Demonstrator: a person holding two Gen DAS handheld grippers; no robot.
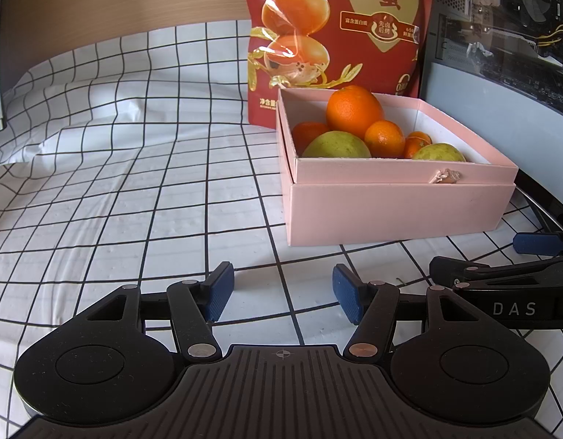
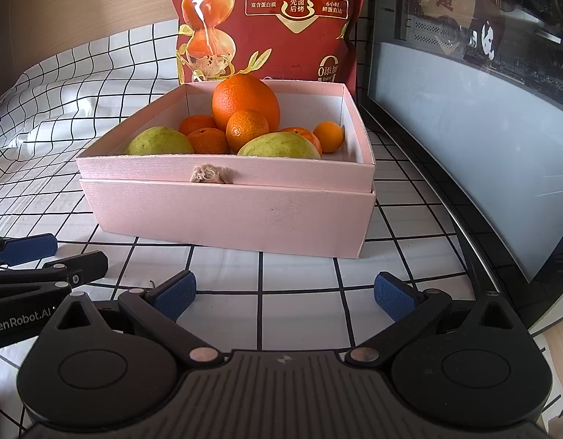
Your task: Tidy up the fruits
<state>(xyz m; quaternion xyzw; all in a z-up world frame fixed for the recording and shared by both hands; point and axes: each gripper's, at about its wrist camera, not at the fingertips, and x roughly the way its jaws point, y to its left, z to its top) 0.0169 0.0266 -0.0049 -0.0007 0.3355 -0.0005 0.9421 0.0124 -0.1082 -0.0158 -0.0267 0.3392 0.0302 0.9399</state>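
Both hand-held grippers, left [image 1: 281, 294] lettered "DAS" and right [image 2: 285, 294] perhaps "GenRobot.AI", gape empty.

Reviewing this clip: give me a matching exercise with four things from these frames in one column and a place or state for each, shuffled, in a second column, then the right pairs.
Things:
1. large orange
2. red snack bag
3. right gripper
4. smallest orange fruit

Places or states:
A. open, holding nothing, above the checked cloth
B. stands upright behind the pink box
C. in the box, by its right wall
D. tallest fruit, toward the back of the box

Pairs: 1-D, 2-B, 3-A, 4-C
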